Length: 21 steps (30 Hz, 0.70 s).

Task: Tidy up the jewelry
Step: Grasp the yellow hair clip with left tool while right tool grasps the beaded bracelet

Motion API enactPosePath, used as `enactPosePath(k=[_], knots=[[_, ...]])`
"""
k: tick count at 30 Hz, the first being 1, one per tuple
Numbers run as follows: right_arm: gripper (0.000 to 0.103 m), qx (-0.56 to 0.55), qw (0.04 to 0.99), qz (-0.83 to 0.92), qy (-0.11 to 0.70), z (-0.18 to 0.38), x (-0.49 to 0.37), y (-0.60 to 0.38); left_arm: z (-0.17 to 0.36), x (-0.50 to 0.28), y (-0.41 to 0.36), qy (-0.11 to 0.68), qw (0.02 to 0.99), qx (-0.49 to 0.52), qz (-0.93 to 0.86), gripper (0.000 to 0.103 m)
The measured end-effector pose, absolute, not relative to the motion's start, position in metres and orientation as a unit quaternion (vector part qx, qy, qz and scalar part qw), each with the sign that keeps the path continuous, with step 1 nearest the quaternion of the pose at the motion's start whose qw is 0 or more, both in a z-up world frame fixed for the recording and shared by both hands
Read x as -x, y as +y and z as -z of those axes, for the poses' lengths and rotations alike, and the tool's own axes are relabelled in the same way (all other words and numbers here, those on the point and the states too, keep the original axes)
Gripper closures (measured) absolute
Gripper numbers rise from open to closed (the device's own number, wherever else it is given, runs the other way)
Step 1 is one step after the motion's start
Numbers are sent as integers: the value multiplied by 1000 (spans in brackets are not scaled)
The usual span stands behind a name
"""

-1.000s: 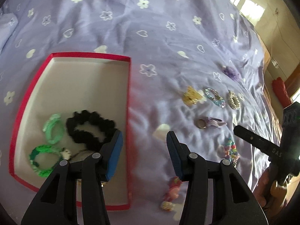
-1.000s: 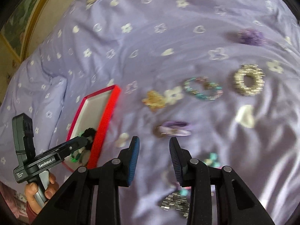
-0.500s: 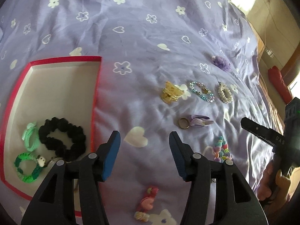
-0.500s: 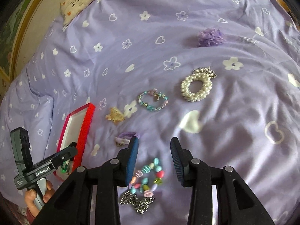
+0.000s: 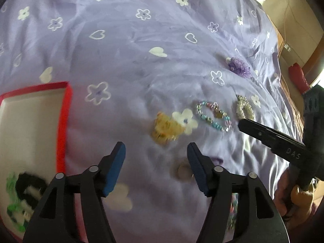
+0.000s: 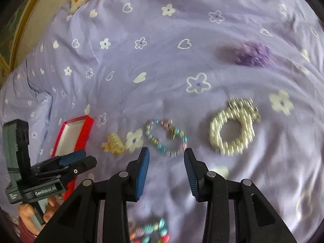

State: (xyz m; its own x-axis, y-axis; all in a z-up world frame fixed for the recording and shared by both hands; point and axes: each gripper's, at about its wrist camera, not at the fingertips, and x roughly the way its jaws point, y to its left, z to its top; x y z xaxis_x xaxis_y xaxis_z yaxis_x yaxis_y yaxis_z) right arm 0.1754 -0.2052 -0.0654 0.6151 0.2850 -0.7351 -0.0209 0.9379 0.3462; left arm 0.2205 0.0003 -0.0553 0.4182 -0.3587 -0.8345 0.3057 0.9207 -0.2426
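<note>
Swinging away from the red box [image 5: 64,121], where the black scrunchie [image 5: 28,184] already sits, your left gripper [image 5: 156,162] now hangs spread and empty short of the yellow claw clip [image 5: 166,127]; your right gripper [image 6: 166,163] has closed in, fingers parted, on the turquoise bead bracelet [image 6: 167,137], the likely next pick, on the bed

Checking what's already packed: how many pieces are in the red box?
3: black scrunchie, a green band left of it, another green band below, all in the box's near corner. Blur may hide more.
</note>
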Motion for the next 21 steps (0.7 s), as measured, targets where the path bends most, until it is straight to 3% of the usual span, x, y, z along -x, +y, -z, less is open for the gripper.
enactPosePath(k=[3,9,11,13,14,16,17,21], knots=[[65,-130,885,-89,438,69,-195,-204,61,-233,-9,502,841,24,200,29],[65,-104,874,-103,464,85,-212,-196,82,-252,-22,511,837,7,195,29],[65,-89,872,-106,469,90,-213,-192,89,-254,-27,509,839,-4,193,35],[69,-77,875,-103,467,94,-213,-189,91,-254,-29,502,844,-15,190,63],[71,-76,876,-102,466,94,-213,-188,91,-254,-29,499,845,-15,190,65],[91,-73,876,-97,468,94,-214,-188,90,-254,-27,497,845,-5,197,65],[96,-75,874,-96,470,95,-214,-188,89,-254,-25,496,845,-3,198,65],[96,-88,877,-104,461,90,-206,-184,81,-245,-13,489,849,13,201,65]])
